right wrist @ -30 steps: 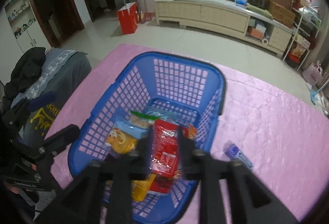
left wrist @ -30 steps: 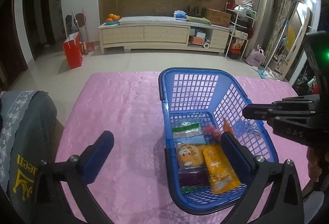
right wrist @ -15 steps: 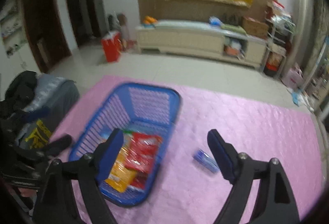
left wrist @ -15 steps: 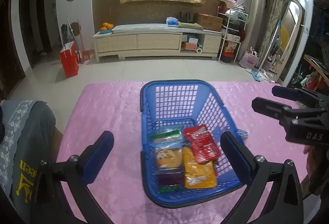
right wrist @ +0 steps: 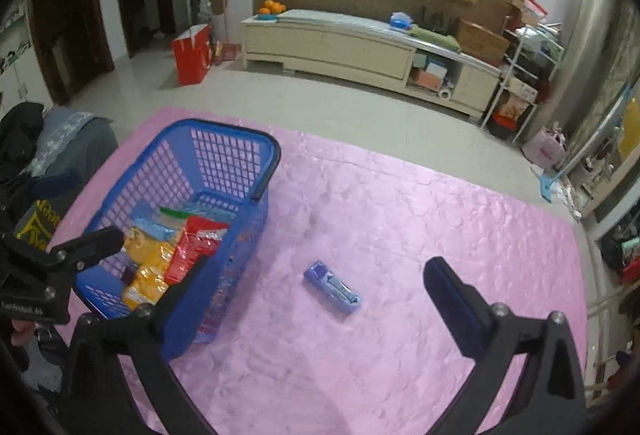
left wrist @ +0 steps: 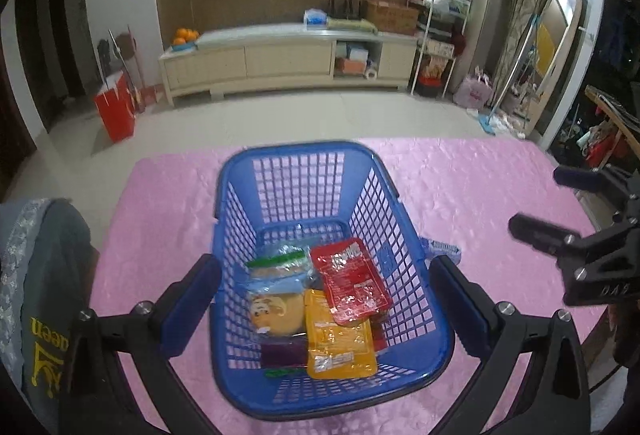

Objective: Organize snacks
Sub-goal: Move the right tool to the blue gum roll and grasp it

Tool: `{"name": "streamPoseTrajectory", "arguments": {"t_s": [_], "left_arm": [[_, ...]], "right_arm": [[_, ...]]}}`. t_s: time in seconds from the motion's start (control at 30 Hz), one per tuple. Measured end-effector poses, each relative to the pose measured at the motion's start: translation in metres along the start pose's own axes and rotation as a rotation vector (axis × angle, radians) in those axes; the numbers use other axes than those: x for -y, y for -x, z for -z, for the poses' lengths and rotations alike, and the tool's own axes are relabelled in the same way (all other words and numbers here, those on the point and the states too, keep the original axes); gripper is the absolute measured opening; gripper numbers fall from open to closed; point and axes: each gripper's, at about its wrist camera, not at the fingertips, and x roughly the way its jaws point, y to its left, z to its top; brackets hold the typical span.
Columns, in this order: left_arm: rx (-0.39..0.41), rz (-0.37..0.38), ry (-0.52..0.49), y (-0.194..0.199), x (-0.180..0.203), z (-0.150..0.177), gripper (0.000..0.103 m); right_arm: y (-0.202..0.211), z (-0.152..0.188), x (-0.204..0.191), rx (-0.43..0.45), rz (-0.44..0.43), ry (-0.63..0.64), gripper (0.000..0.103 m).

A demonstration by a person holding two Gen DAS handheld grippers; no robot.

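In the left wrist view, a blue lattice basket is seen on the pink cloth, framed by the wide-apart, empty left gripper; a glossy red packet is laid atop an orange packet inside. In the right wrist view, the right gripper is opening with nothing clamped; a small blue wrapped bar lies apart from the basket.
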Motion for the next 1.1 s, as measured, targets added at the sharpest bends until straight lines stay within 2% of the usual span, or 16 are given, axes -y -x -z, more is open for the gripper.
{"name": "streamPoseTrajectory", "arguments": {"t_s": [0.17, 0.3, 0.43, 0.63, 0.7, 0.83, 0.97, 1.03, 1.1], "left_arm": [[-0.084, -0.002, 0.005, -0.033, 0.000, -0.002, 0.102], [-0.151, -0.007, 0.014, -0.063, -0.004, -0.003, 0.102], [-0.194, -0.010, 0.041, -0.085, -0.013, -0.004, 0.102], [-0.257, 0.020, 0.056, -0.107, -0.009, -0.003, 0.102], [-0.259, 0.020, 0.052, -0.111, -0.005, -0.002, 0.102], [-0.267, 0.014, 0.016, -0.113, 0.004, -0.004, 0.102], [-0.296, -0.056, -0.013, -0.120, 0.009, -0.011, 0.102], [-0.294, -0.021, -0.016, -0.121, 0.011, -0.012, 0.102], [-0.306, -0.012, -0.016, -0.125, 0.013, -0.014, 0.102]], "right_arm": [[-0.032, 0.007, 0.005, -0.064, -0.012, 0.058, 0.103], [-0.060, 0.012, 0.008, -0.114, -0.075, 0.040, 0.103], [-0.085, 0.020, 0.010, -0.145, -0.085, 0.060, 0.103], [-0.119, 0.031, 0.013, -0.203, -0.157, 0.083, 0.100], [-0.126, 0.035, 0.013, -0.211, -0.168, 0.099, 0.092], [-0.141, 0.041, 0.017, -0.228, -0.187, 0.119, 0.087], [-0.156, 0.044, 0.019, -0.244, -0.196, 0.144, 0.082], [-0.167, 0.048, 0.022, -0.259, -0.185, 0.165, 0.078], [-0.173, 0.051, 0.024, -0.277, -0.200, 0.161, 0.057]]}}
